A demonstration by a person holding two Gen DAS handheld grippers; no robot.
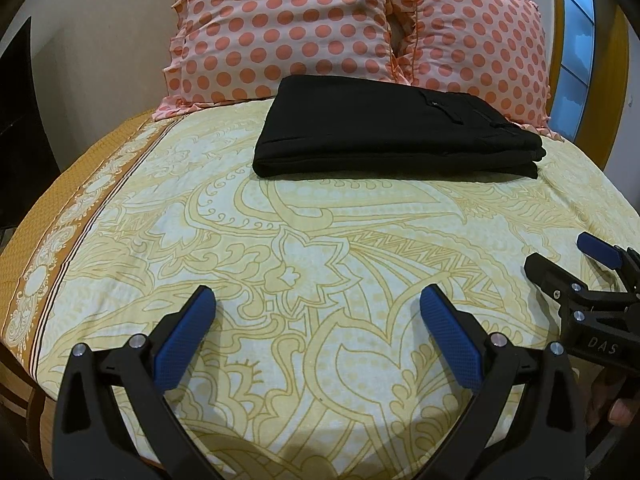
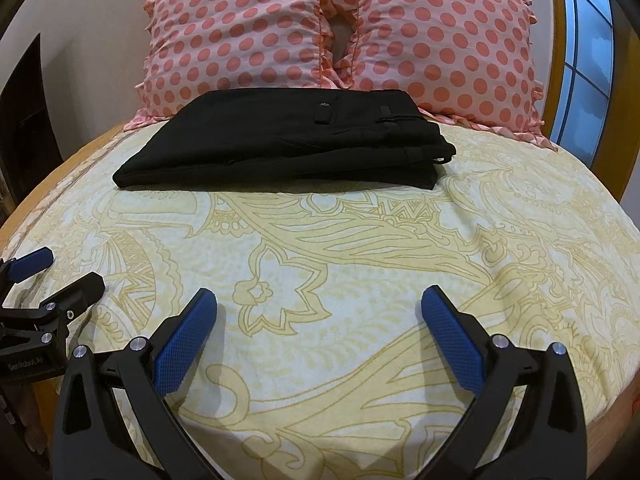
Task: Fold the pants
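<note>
Black pants [image 1: 394, 130] lie folded into a flat rectangle on the bed, near the pillows; they also show in the right wrist view [image 2: 288, 142]. My left gripper [image 1: 318, 300] is open and empty, low over the sheet, well short of the pants. My right gripper [image 2: 319, 300] is open and empty too, beside the left one and equally far from the pants. Each gripper shows at the edge of the other's view: the right one [image 1: 560, 256], the left one [image 2: 70, 270].
The bed has a yellow and white patterned sheet [image 1: 280, 248] with an orange border [image 1: 44, 240] at the left. Two pink polka-dot pillows [image 1: 280, 28] [image 1: 476, 40] stand behind the pants. A window [image 2: 586, 60] is at the right, a wall at the left.
</note>
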